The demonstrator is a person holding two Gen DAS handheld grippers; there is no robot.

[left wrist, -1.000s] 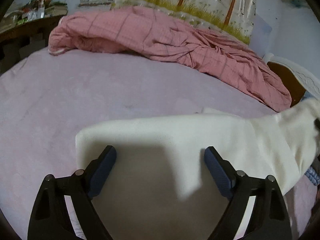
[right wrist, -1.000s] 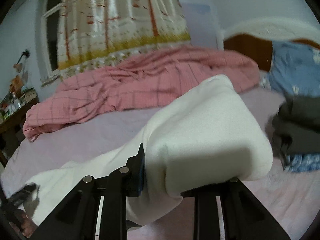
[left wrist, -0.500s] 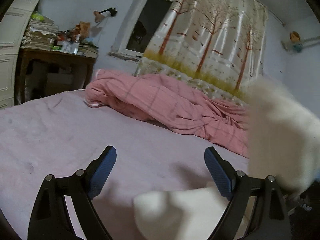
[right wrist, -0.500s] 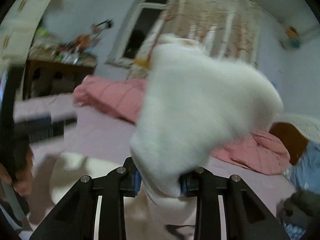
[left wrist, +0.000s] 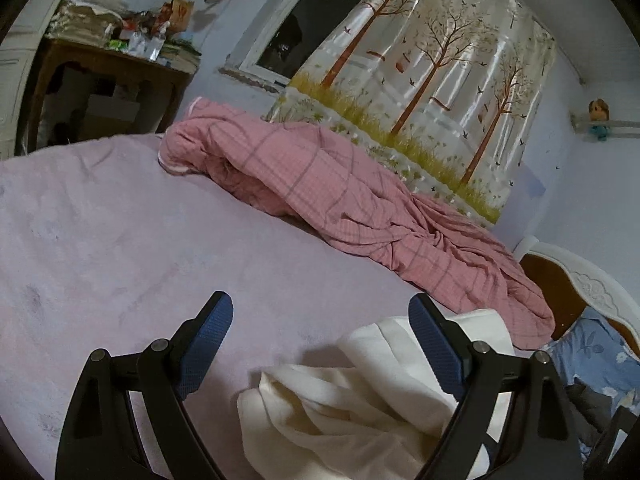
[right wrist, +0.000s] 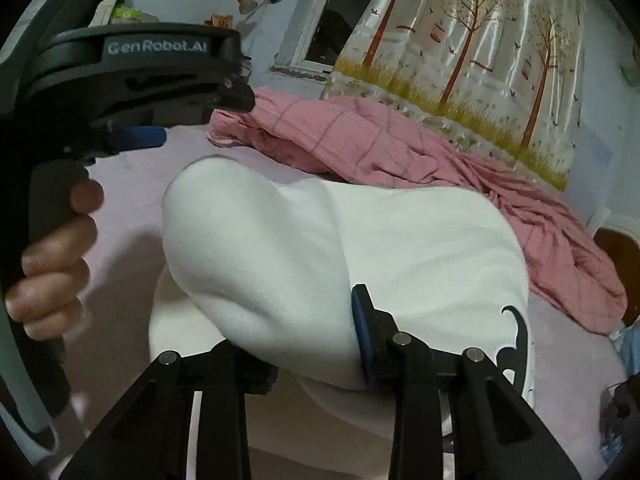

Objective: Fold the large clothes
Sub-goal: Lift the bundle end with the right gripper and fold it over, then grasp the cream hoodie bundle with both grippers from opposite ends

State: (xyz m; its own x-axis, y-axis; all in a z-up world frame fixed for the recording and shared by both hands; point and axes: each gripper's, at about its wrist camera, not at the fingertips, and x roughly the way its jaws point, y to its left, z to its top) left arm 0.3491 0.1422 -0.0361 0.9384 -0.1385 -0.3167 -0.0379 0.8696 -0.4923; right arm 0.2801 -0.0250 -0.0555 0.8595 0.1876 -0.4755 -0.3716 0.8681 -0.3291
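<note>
On the bed, the white garment is bunched up directly ahead of the right gripper, a thick fold of it bulging up and over between the two jaws; these have just been opening, yet the visible blue pad on the right-hand side appears to press into the cloth, so the fold seems lightly held for now. In the left wrist view the white garment lies crumpled low and to the right of the left gripper, whose jaws stand wide apart with only bedsheet between them and nothing gripped. The garment's bulk runs across from the left hand toward the headboard side, so the right gripper is the nearer one, and the left would have to swing right and down to reach a free edge. The pink quilt lies well behind, clear of the work
</note>
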